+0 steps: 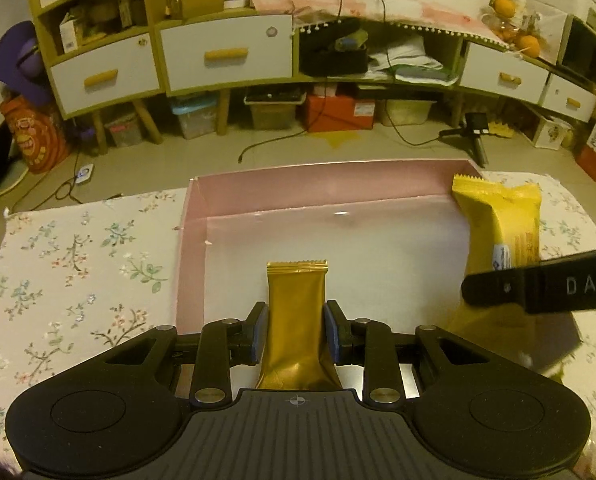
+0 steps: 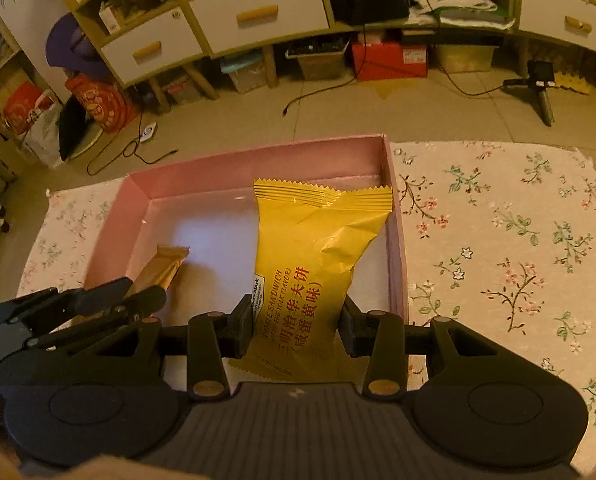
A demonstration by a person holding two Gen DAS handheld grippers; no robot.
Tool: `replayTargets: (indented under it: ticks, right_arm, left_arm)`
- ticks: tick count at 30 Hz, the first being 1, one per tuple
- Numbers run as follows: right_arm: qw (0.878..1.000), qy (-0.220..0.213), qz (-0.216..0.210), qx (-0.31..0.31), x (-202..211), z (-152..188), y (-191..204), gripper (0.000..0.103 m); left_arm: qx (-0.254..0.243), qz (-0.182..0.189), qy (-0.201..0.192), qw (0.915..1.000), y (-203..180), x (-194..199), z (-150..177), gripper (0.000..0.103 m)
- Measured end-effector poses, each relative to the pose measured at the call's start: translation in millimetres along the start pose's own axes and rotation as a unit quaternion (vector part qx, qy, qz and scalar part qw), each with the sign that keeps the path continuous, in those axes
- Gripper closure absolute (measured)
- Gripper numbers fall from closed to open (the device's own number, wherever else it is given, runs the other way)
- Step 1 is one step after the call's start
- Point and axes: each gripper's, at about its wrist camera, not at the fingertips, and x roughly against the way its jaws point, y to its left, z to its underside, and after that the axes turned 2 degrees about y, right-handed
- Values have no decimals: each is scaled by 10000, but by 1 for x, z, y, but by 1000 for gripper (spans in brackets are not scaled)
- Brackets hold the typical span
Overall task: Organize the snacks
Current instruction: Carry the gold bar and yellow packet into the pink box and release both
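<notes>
My left gripper (image 1: 296,330) is shut on a narrow gold snack bar (image 1: 296,308), which points forward over the pink box (image 1: 257,178). The right gripper (image 2: 295,326) is shut on a wide yellow waffle sandwich packet (image 2: 318,248) with red print, held over the right half of the same box (image 2: 257,152). In the right wrist view the gold bar (image 2: 165,266) and the left gripper (image 2: 97,300) show at lower left. From the left wrist camera the yellow packet (image 1: 498,220) hangs at right, behind one black finger (image 1: 538,286) of the right gripper.
The shallow pink box sits on a floral tablecloth (image 2: 498,240) that also spreads to its left (image 1: 77,260). Beyond the table are a tiled floor with cables, a small tripod (image 2: 538,88), and shelving with white drawers (image 1: 225,56) and storage bins beneath.
</notes>
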Motion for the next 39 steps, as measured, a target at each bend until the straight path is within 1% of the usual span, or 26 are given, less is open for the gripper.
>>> replayTargets:
  ticks: [3,5,6,7,8,10,11,15,17,23,29,31,34,37,39]
  right_arm:
    - [10000,42,-24,-60,-3,0,-2,64]
    - [9999,39,-64,-115,-3,-1,-2,61]
    - [9999,-2,-53,-160,-2,-2,-3,57]
    - [9997,-34,-79,-207,-1,-3,-3,46]
    - [9996,-73,-119,-248,1,-3,-3,42]
    - [9995,-127,-137,-237,4,-6,-3,40]
    - [9996,-140,-122,-203,6,-6,-1,40]
    - [9997,-231,-28,-79,16,-4,2,35]
    - [9996,-273,0,-67,21,-4,2,34]
    - [9991,-388,-2,-162,42,5,0,27]
    - [9987,-497,9,-116,63,18,5,17]
    - [9986,-529,26,-95,69,23,8,14]
    - [9982,-585,26,-89,77,32,8,9]
    - [9981,-612,19,-83,82,43,8,7]
    - [9981,-611,50,-62,85,51,7,7]
  left_arm:
    - [15,-25,9,10000,-1,-5,0,75]
    - [46,-35,-4,10000,-2,-7,0,73]
    - [68,-15,-25,10000,-2,-7,0,71]
    - [94,14,-17,10000,-1,-7,0,67]
    - [133,42,0,9999,0,-8,0,64]
    - [203,36,-4,9998,3,-7,0,50]
    - [216,36,-20,9998,4,-5,1,48]
    - [267,56,-46,9996,9,3,0,36]
    - [268,64,-63,9996,10,10,1,34]
    - [182,37,-110,9998,10,38,9,23]
    - [71,32,-192,9998,10,67,21,19]
    - [77,73,-208,9997,11,78,26,15]
    - [61,61,-233,9997,12,92,34,13]
    - [-1,49,-252,9997,13,104,43,9]
    - [-16,67,-262,9996,15,112,53,9]
